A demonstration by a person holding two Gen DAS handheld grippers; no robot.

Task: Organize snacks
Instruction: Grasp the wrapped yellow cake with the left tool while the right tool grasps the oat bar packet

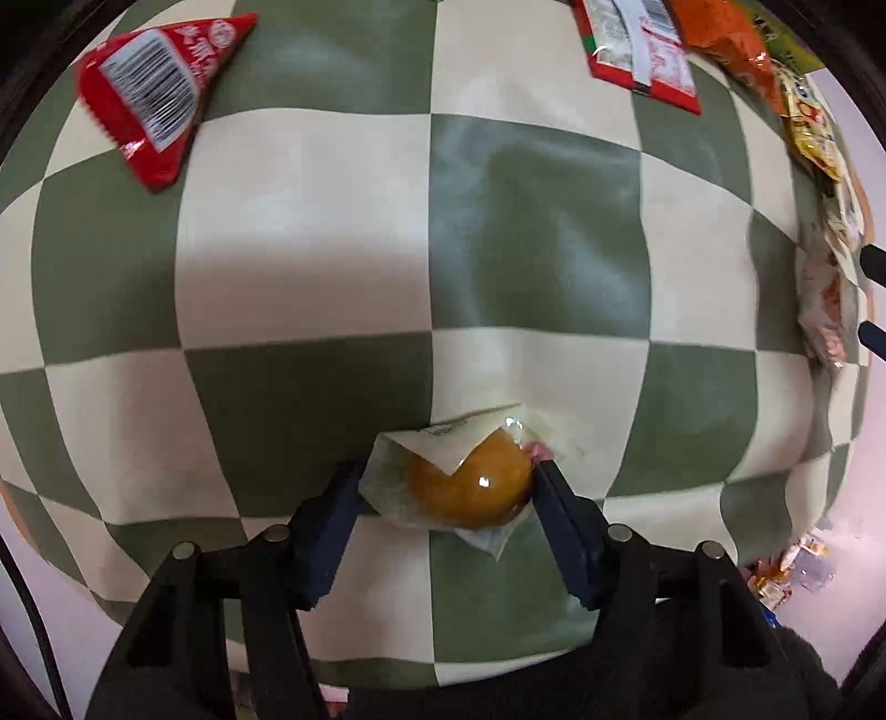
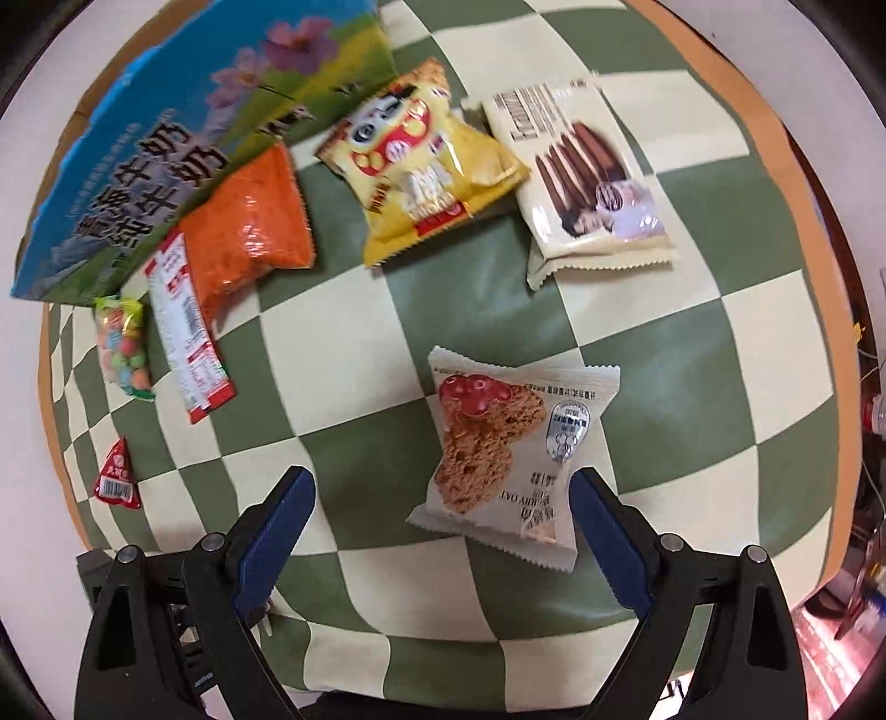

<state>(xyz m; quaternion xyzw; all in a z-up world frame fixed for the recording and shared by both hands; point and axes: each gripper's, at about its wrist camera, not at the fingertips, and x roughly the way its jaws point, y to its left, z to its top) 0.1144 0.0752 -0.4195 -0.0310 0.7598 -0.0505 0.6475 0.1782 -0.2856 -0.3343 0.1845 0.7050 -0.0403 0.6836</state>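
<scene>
Left gripper (image 1: pixel 451 487) points down at the bench (image 1: pixel 310 232); its fingers (image 1: pixel 559 515) are clenched on a round orange-brown snack (image 1: pixel 470 487) in a clear wrapper, pads pressing both sides of it. Snack sits on the checked cloth (image 1: pixel 531 232), nothing else close to it. Well away from the snack, toward the top-left of that view, lies a red triangle pack (image 1: pixel 149 105), barcode side up. Toward the top-right there's a red-white sachet (image 1: pixel 637 50), an orange bag (image 1: pixel 725 39) beside it, and a blurred string of packets down the right edge. Right gripper (image 2: pixel 443 531) is released, fingers (image 2: pixel 603 531) spread wide over an oat cookie pack (image 2: pixel 509 454); that pack lies partly between the fingers, nearer the right-hand one, pads not pressing it. Beyond the cookie pack: a yellow bag (image 2: pixel 426 166), a chocolate-stick pack (image 2: pixel 587 171) next to it, and an orange pouch (image 2: pixel 249 221) leaning on a blue milk carton (image 2: pixel 183 122). Left of the cookie pack: a candy bag (image 2: pixel 124 349) and a small red triangle (image 2: pixel 116 476). Cloth is green-and-cream check; the wooden bench rim shows around it only in the right wrist view, with clutter past the edge. The round snack shows only in the left wrist view.
</scene>
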